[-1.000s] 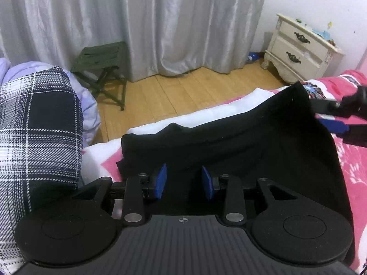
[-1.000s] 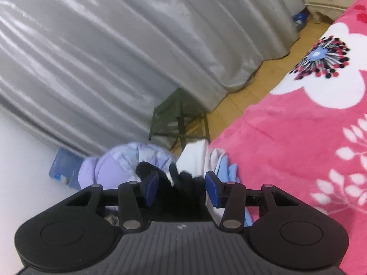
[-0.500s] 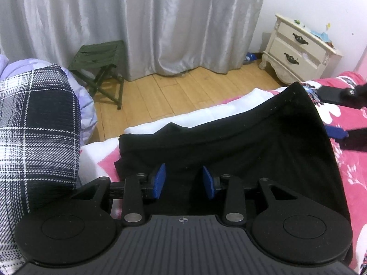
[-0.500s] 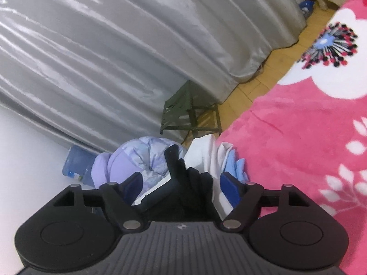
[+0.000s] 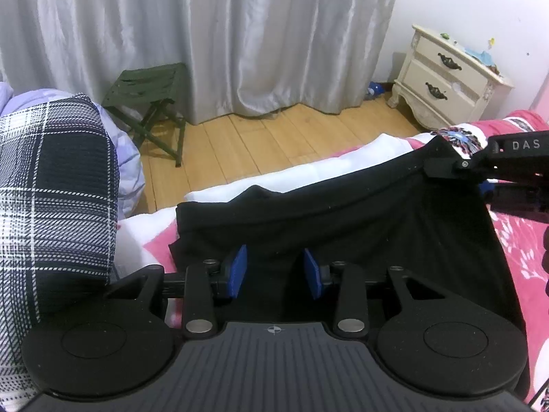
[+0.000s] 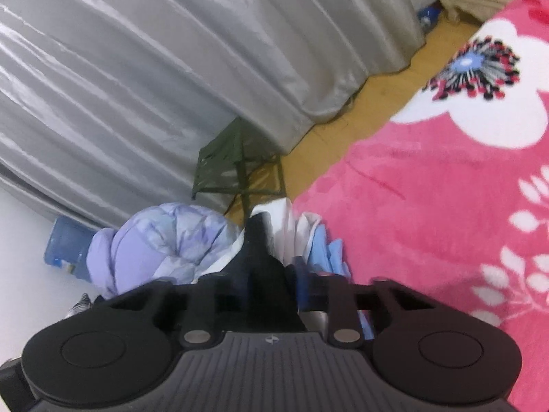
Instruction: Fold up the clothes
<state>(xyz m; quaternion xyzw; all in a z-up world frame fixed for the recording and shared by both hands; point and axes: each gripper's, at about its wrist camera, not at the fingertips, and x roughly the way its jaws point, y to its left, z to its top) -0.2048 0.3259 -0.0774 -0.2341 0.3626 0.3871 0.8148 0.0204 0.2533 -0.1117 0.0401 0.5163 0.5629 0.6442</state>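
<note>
Right gripper (image 6: 264, 274) jaws, spread wide half a second ago, are closing now with a peak of the black garment (image 5: 343, 219) standing up between them; blue pads mostly hidden by the cloth, so firm pinch not clear from its own view. From the left wrist view that gripper sits at the garment's far right corner, which is lifted off the bed. Left gripper (image 5: 276, 273) unchanged from before: jaws partly spread, blue pads on either side of the garment's near edge, a gap showing on each side, so cannot tell if it really pinches the cloth. Garment hangs stretched between the two grippers, over the pink floral blanket (image 6: 429, 206) with white sheet (image 5: 291, 178) at the bed edge. Plaid fabric (image 5: 51, 206) bulks at left, lilac bedding (image 6: 164, 240) behind it, light blue and white clothes (image 6: 322, 240) beside that. Beyond: green folding stool (image 5: 151, 89), wooden floor (image 5: 274, 137), grey curtain (image 5: 206, 34), cream nightstand (image 5: 446, 79), blue water jug (image 6: 67, 247) by the wall.
</note>
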